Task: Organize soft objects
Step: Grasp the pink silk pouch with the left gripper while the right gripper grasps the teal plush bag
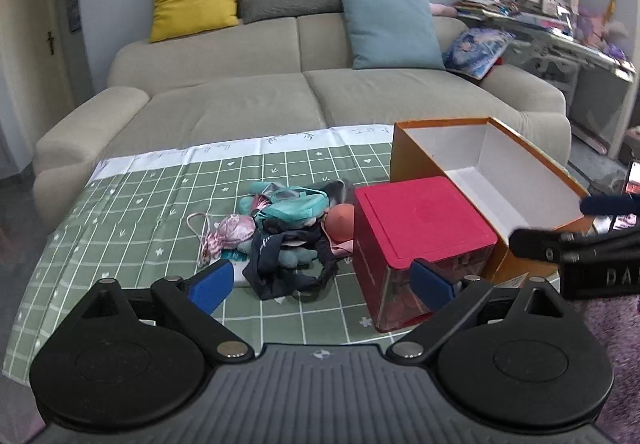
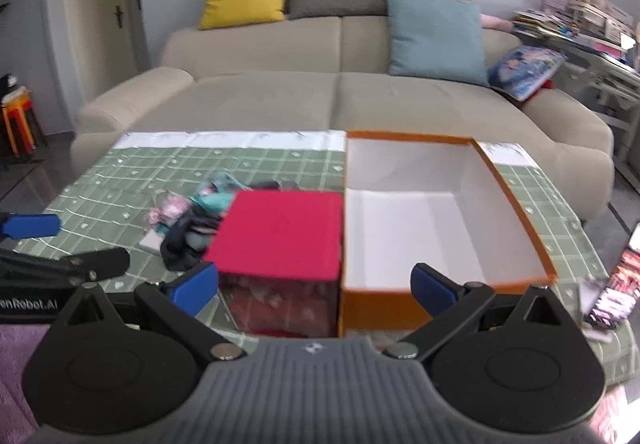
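A pile of soft things [image 1: 280, 228] lies on the green checked tablecloth [image 1: 120, 228]: a teal plush, a pink plush, dark cloth and an orange ball. To its right stand a red-lidded box [image 1: 420, 228] and an open, empty orange box [image 1: 504, 172]. My left gripper [image 1: 322, 284] is open and empty, just short of the pile. My right gripper [image 2: 314, 288] is open and empty, in front of the red-lidded box [image 2: 280, 232] and the orange box [image 2: 440, 212]. The pile also shows blurred in the right wrist view [image 2: 192, 220].
A beige sofa [image 1: 304, 92] with yellow, grey and blue cushions stands behind the table. A cluttered desk [image 1: 560, 24] is at the right. The right gripper's fingers [image 1: 532, 242] reach in from the right edge of the left wrist view. Magazines [image 2: 616, 284] lie at the table's right edge.
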